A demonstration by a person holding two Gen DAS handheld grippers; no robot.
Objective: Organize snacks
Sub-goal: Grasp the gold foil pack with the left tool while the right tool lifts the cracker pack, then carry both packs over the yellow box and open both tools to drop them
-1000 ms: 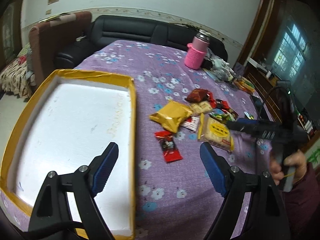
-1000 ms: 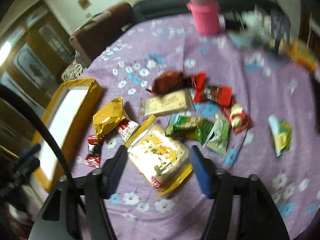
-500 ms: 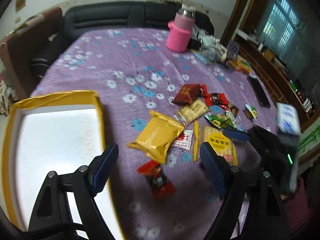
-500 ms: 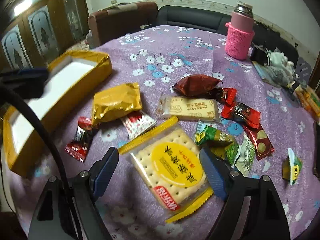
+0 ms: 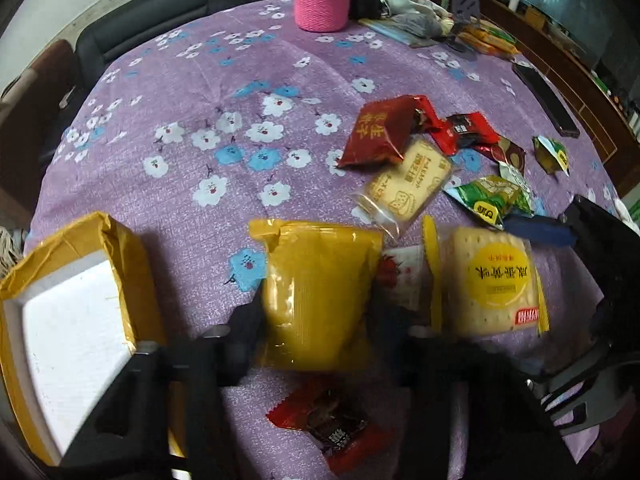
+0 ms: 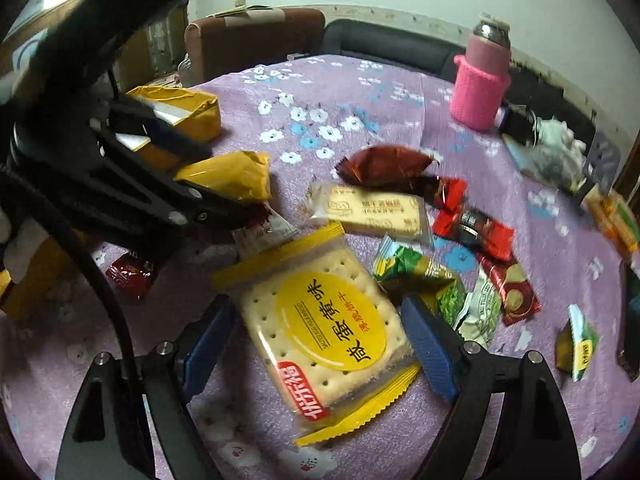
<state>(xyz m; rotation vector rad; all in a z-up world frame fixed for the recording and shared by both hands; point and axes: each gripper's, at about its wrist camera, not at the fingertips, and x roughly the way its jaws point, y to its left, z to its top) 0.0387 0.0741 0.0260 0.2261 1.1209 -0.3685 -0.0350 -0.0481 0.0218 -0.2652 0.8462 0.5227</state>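
Note:
A yellow foil packet lies on the purple flowered cloth. My left gripper points down over it, and its jaws are closing with the pads against the packet's two sides. The right wrist view shows that left gripper pinching the yellow packet. Over a clear pack of square crackers with a yellow round label, my right gripper stands open, one blue pad beside each edge. In the left wrist view the cracker pack sits under one blue finger. The yellow-rimmed white box stands left.
More snacks lie scattered: a dark red packet, a clear biscuit pack, a green packet and a small red packet. A pink-sleeved flask stands at the back. A phone lies right. A black sofa is behind the table.
My left gripper swung from over the box to the right, tipped down onto the yellow packet, and its jaws closed in on it. My right gripper sank closer over the cracker pack.

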